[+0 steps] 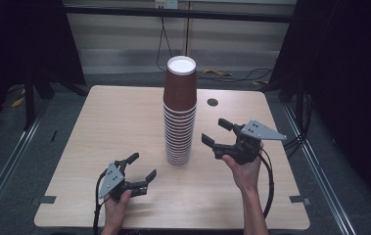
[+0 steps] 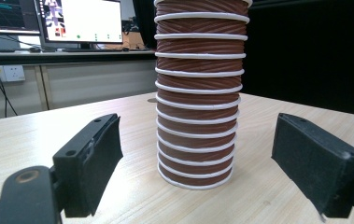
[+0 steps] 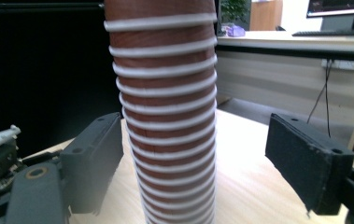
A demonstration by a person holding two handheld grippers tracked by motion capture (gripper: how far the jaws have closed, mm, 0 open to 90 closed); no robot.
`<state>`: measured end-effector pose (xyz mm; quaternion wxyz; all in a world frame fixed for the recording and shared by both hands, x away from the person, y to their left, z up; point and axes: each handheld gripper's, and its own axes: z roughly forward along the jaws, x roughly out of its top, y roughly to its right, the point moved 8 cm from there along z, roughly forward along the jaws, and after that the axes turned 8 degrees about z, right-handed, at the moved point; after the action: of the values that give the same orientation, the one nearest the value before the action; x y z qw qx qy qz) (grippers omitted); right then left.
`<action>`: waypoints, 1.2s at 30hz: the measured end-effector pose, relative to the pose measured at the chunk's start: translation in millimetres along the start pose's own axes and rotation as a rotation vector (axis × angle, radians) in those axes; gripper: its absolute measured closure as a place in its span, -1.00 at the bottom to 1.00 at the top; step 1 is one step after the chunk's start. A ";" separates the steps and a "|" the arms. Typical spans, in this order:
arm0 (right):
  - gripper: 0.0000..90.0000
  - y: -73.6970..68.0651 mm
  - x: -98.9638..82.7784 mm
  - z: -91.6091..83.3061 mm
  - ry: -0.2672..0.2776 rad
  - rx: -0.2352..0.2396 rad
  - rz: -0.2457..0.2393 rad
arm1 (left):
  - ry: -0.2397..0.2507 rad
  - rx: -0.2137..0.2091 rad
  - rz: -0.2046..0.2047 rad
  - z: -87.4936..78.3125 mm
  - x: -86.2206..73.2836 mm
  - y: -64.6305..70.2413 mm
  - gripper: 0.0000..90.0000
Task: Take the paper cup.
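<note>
both open tongs (image 1: 137, 168) (image 1: 216, 132) flanking cup stack (image 1: 179, 117)

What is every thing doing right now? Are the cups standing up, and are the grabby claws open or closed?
stack of cups: upright on the table, upside down, nested, nothing touching it.
left gripper: open, empty, low beside the stack.
right gripper: open, empty, raised, facing the stack.
table: bearing the stack.

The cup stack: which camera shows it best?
The high view: the whole cup stack shows, white top to base on the table. The left gripper view shows its lower part and base; the right gripper view shows a middle stretch.
</note>
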<state>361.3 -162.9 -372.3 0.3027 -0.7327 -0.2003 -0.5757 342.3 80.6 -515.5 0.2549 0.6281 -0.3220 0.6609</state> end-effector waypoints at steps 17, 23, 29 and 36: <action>-0.38 -20.8 42.7 12.4 -0.032 0.145 -0.072 | 0.001 -0.004 0.000 0.0 0.1 0.1 -0.65; -0.38 -23.8 51.6 18.0 -0.058 0.150 -0.086 | 0.001 -0.005 0.000 0.0 0.1 0.2 -0.65; -0.46 -25.8 69.2 22.2 -0.038 0.160 -0.079 | 0.000 -0.010 0.006 0.3 0.1 0.2 -0.65; -0.55 -25.1 89.6 28.8 -0.040 0.164 -0.091 | -0.001 -0.018 0.007 0.2 0.1 0.4 -0.65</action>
<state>388.9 -129.9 -284.9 0.3313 -0.7069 -0.2856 -0.5559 342.2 80.2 -515.5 0.2579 0.6251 -0.3302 0.6586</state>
